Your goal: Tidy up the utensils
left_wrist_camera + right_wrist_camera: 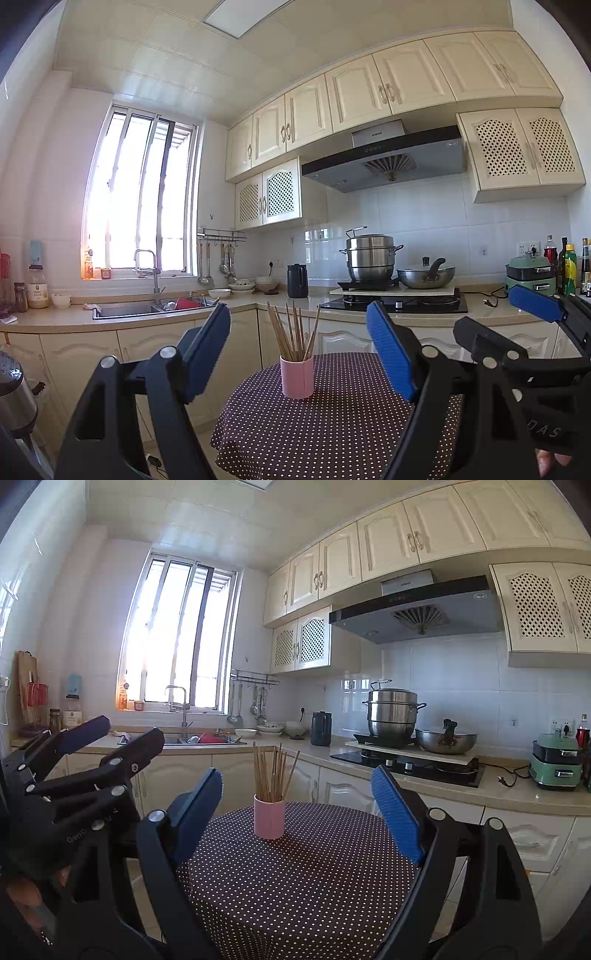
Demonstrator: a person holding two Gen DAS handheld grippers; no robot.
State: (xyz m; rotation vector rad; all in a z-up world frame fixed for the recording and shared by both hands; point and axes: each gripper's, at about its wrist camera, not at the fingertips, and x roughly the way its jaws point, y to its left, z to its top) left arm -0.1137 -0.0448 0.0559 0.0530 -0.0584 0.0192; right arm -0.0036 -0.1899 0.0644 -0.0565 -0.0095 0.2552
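Pink cup [297, 376] of chopsticks [293, 332]: upright, near far edge of dotted bench [314, 435]. Left tongs [299, 354]: apart, empty. Right tongs [295, 808]: apart, empty.

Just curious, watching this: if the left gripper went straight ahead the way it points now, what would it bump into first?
Most likely the pink cup of wooden chopsticks on the dotted tablecloth. It sits almost centred between the left gripper's open fingers, nothing in front of it. Depth is hard to judge, so the fingers might pass either side.
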